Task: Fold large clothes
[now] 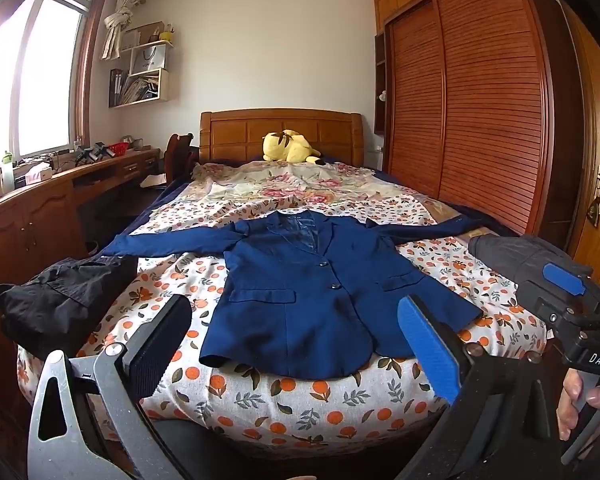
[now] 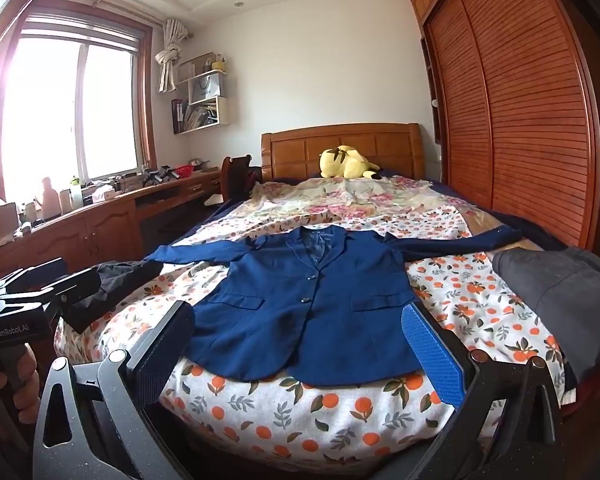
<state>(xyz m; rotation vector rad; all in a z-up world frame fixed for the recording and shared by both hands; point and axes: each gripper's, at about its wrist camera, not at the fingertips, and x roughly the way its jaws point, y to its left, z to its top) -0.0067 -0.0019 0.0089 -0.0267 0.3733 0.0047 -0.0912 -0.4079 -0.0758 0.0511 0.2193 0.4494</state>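
On the bed (image 1: pixel 300 404) before my wide-open left gripper (image 1: pixel 300 344) and right gripper (image 2: pixel 300 348), the blue jacket (image 1: pixel 312 292) lies flat between black clothes (image 1: pixel 60 300) and a grey garment (image 2: pixel 560 292).

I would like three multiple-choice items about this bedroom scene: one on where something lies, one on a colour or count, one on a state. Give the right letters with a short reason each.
1. Where is the yellow plush toy?
A. at the headboard end of the bed
B. on the desk
C. on the jacket

2. How many buttons show on the front of the blue jacket?
A. none
B. two
C. five

3. How do the jaws of the two hand-held grippers stand?
A. both open, nothing between them
B. both shut on the jacket
C. one shut on a sleeve

Answers:
1 A: the yellow plush toy lies by the wooden headboard, beyond the jacket.
2 B: the blue jacket, spread flat with sleeves out, shows two dark buttons down its front.
3 A: the left hand-held gripper and the right hand-held gripper stand wide open short of the jacket.
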